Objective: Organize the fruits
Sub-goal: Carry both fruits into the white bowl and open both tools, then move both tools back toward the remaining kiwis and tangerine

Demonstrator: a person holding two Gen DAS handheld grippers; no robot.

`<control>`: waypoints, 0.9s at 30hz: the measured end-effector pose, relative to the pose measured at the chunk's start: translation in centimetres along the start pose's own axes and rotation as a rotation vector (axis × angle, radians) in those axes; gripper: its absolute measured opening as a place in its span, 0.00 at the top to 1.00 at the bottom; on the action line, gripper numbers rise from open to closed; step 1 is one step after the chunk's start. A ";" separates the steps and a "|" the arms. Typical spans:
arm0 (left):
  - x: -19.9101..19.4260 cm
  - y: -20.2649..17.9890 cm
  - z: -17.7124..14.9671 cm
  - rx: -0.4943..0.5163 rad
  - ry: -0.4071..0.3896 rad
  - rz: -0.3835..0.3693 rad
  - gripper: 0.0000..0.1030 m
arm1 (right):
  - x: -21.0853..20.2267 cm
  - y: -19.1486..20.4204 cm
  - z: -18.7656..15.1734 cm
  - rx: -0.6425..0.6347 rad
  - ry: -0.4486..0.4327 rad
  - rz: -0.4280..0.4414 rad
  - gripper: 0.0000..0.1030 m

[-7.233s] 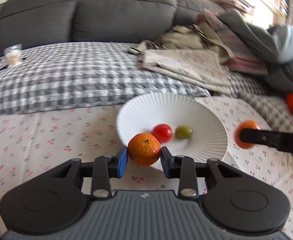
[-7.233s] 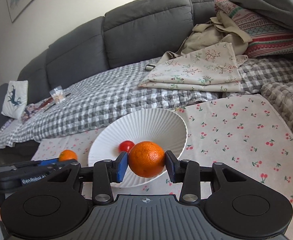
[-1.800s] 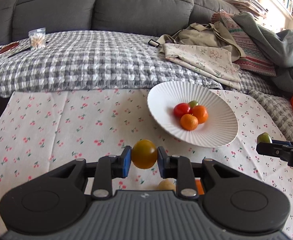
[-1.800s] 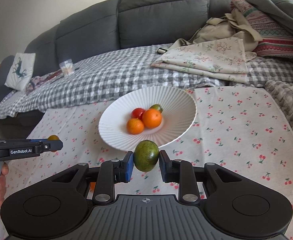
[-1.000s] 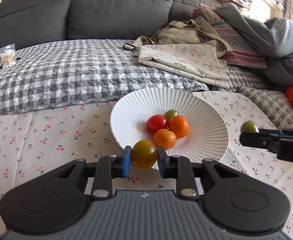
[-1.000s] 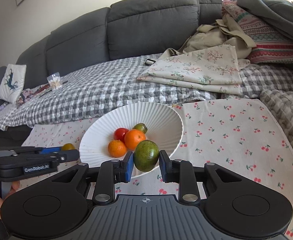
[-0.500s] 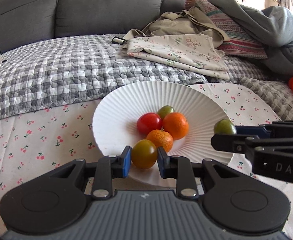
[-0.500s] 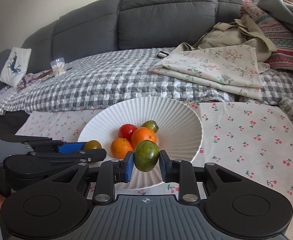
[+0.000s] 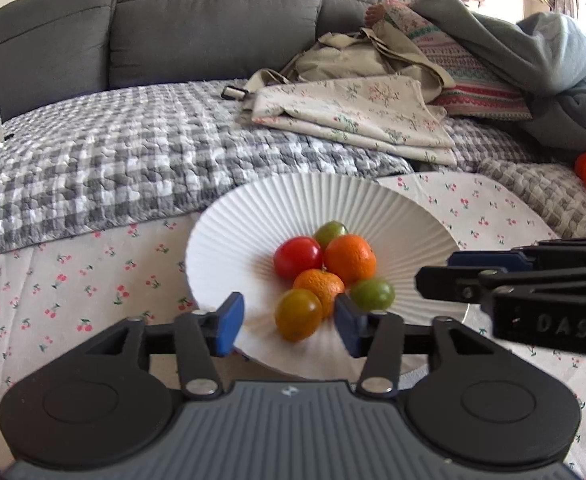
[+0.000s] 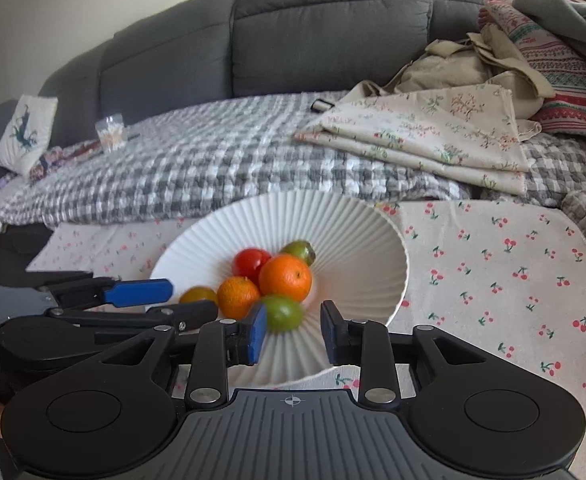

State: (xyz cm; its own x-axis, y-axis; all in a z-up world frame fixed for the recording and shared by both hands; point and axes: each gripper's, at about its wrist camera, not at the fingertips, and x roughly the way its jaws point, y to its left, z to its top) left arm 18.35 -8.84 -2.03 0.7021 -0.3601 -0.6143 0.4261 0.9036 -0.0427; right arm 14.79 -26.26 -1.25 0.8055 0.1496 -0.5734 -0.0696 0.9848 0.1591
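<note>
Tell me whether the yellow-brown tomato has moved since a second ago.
Yes. The yellow-brown tomato was clamped short of the white plate's near rim; now it lies on the plate beside the small orange, between the left gripper's just-opened jaws.

fruit pile [image 9: 325,276] crowds the plate's [image 9: 373,208] centre; its ribbed slope from 12 to 3 o'clock lies bare.

A dark grey sofa [image 9: 213,20] under a checked grey blanket [image 9: 133,152], daylight from the right
</note>
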 end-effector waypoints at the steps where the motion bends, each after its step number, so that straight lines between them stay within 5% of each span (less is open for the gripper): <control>1: -0.3 0.2 0.1 -0.001 -0.007 0.004 0.45 | -0.3 -0.2 0.1 0.010 -0.005 0.000 0.70; 10: -2.6 2.5 1.1 -0.082 -0.035 0.061 0.35 | -2.1 -1.9 0.8 0.101 -0.015 -0.019 0.63; 27: -7.6 4.7 -0.5 -0.211 0.064 0.066 0.23 | -7.3 -1.9 0.3 0.169 -0.059 -0.033 0.39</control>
State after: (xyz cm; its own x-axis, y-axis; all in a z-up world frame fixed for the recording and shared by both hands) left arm 14.75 -1.76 2.00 0.6841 -0.2894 -0.6695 0.2469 0.9556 -0.1608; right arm 9.21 -29.28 2.90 0.8390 0.1068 -0.5336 0.0535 0.9596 0.2762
